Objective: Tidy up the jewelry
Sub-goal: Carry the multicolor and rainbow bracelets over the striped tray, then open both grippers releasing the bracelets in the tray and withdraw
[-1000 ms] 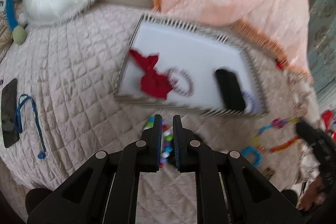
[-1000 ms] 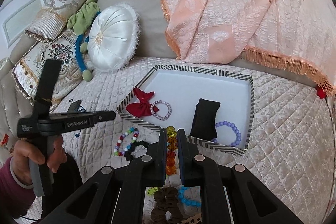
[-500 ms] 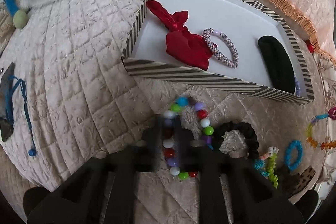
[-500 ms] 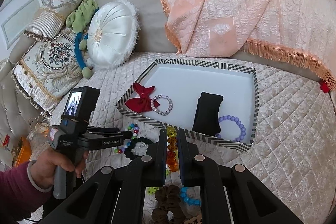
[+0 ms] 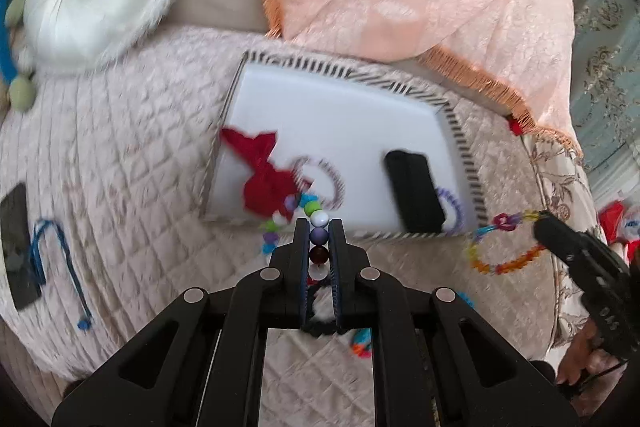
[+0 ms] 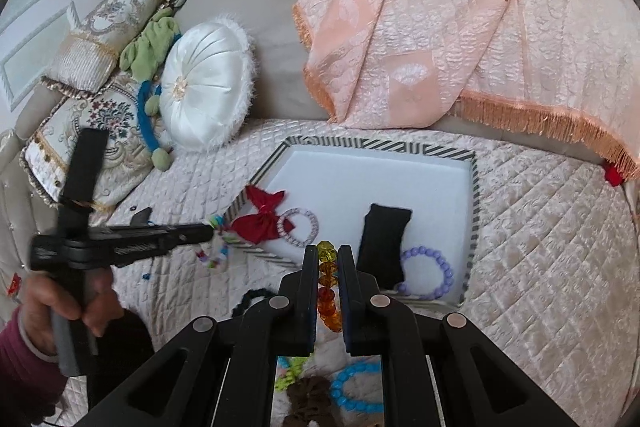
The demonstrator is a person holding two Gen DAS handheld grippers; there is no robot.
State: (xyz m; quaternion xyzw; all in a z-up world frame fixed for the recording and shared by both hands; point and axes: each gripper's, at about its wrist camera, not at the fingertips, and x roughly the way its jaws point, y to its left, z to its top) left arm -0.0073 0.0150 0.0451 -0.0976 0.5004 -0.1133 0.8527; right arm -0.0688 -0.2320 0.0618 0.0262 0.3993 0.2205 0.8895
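Striped tray [image 6: 474, 203] sits on the quilted bed [image 6: 552, 267], holding a red bow [image 6: 260, 221]. Left gripper [image 5: 319, 227] is clamped on a multicolour bead bracelet [image 5: 319, 235], lifted at the tray's near edge. Right gripper [image 6: 327, 255] is clamped on an amber bead bracelet [image 6: 327, 283].

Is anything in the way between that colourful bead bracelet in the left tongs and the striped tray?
Nothing visible blocks it. The left tongs hold the multicolour bead bracelet right at the striped tray's near wall, beside the red bow and pinkish bracelet; the white floor behind them is open.
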